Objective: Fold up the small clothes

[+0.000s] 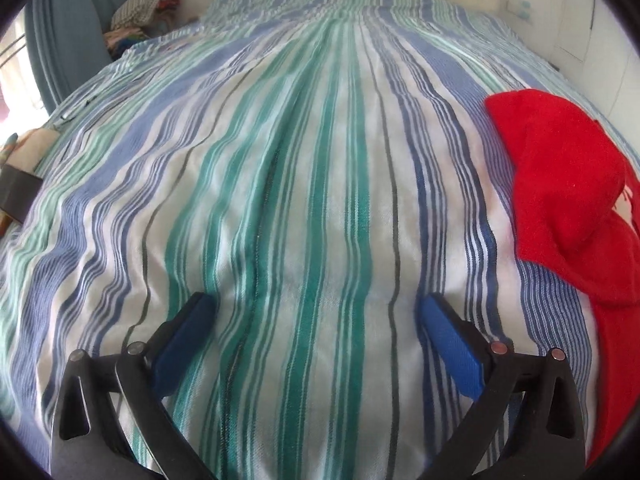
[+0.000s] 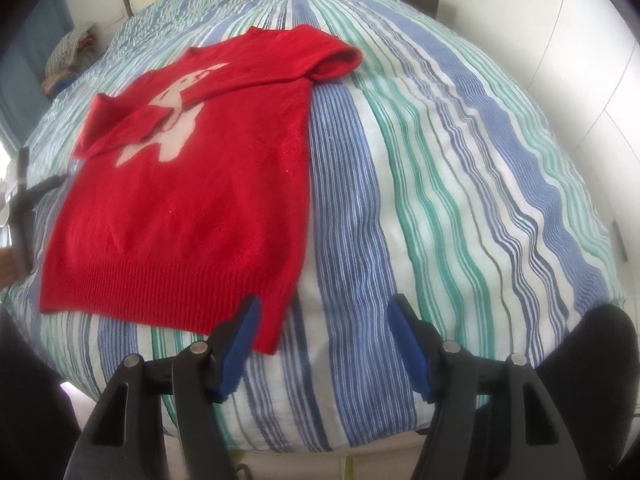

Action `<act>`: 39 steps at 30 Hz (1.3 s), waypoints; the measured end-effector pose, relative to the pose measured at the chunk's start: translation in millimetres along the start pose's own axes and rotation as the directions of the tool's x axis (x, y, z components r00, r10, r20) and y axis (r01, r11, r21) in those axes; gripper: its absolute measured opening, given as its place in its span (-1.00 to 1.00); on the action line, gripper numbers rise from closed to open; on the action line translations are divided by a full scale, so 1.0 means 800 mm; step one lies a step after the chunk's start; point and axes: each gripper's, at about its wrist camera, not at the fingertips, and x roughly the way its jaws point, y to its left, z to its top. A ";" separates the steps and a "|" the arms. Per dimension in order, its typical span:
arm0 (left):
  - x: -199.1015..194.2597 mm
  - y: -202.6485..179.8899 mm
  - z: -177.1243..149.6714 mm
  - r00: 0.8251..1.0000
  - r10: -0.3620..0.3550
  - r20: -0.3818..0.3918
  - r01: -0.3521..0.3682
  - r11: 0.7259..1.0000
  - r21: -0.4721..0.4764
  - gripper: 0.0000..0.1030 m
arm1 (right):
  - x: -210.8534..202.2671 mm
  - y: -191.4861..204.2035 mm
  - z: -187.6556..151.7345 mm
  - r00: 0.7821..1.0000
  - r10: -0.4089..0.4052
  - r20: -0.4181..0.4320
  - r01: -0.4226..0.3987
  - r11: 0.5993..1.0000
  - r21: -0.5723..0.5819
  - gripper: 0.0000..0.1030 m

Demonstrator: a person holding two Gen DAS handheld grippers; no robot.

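Observation:
A small red knitted sweater (image 2: pixel 192 200) with a pale animal figure on its front lies flat on the striped bedspread (image 2: pixel 440 160), both sleeves folded in over the body. My right gripper (image 2: pixel 322 308) is open and empty just right of the sweater's near hem corner, its left pad at the ribbed hem. In the left wrist view the sweater (image 1: pixel 568 192) shows only at the right edge. My left gripper (image 1: pixel 316 304) is open and empty over bare bedspread (image 1: pixel 300 160), to the left of the sweater.
A pile of clothes (image 1: pixel 140 8) sits at the far left of the bed by a blue curtain (image 1: pixel 64 28). A dark box (image 1: pixel 16 196) lies at the left edge. White walls (image 2: pixel 580 40) stand close on the right. A dark stand (image 2: pixel 22 200) rises left of the bed.

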 end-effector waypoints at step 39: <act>0.003 0.003 0.002 1.000 -0.006 -0.001 0.006 1.000 -0.004 0.99 | -0.016 -0.016 -0.014 0.996 0.008 0.086 -0.016 0.995 0.101 0.26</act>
